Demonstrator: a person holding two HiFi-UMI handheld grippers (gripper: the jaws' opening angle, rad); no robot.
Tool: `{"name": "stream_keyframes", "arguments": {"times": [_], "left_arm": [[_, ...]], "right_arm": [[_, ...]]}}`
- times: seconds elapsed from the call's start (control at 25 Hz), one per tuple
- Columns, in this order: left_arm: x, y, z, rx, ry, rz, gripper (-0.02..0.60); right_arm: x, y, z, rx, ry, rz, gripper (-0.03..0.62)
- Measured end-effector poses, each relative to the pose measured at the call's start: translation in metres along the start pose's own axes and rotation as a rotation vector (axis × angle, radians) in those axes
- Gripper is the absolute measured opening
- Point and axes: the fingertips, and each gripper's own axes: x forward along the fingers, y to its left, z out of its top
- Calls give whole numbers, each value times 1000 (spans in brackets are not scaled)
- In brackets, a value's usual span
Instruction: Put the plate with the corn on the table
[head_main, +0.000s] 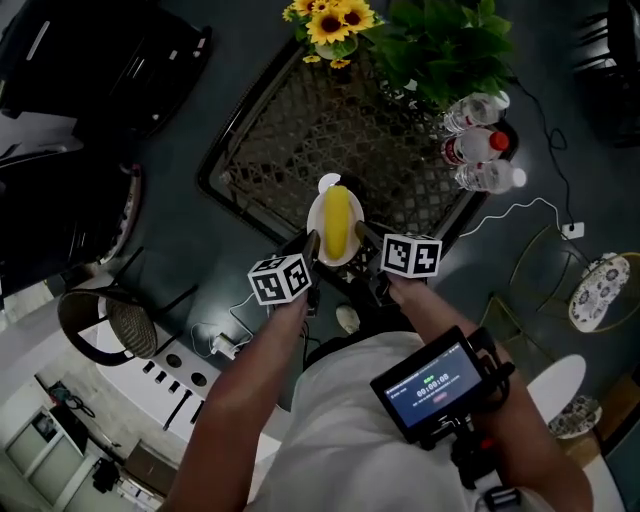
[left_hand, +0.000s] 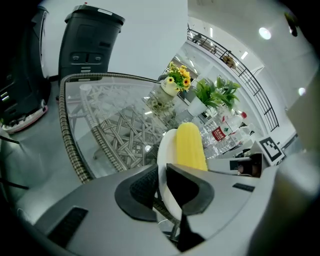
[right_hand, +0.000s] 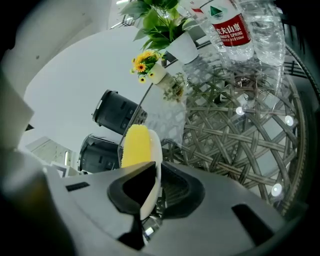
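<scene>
A small white plate (head_main: 321, 247) carries a yellow corn cob (head_main: 337, 221) over the near edge of the glass-topped wicker table (head_main: 300, 130). My left gripper (head_main: 312, 246) is shut on the plate's left rim, and my right gripper (head_main: 362, 237) is shut on its right rim. In the left gripper view the plate (left_hand: 165, 150) stands edge-on between the black pads, with the corn (left_hand: 190, 146) above. In the right gripper view the plate (right_hand: 156, 150) and corn (right_hand: 135, 145) sit likewise between the pads. Whether the plate touches the glass cannot be told.
A sunflower vase (head_main: 330, 25) and a green potted plant (head_main: 440, 45) stand at the table's far edge. Clear water bottles (head_main: 478, 145) crowd its right side. A black chair (head_main: 100, 60) is to the left, and a cable and plug (head_main: 570, 228) lie on the floor at right.
</scene>
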Motion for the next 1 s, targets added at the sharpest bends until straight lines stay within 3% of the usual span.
{"name": "stream_keyframes", "arguments": {"times": [0.64,1.0], "left_arm": [[35,9,39,105,14,87,55],[35,7,37,128,21,92,55]], "right_arm": [[30,-9,39,-10,-54,-36,37],[30,-5,38,-166,-50,-76,38]]}}
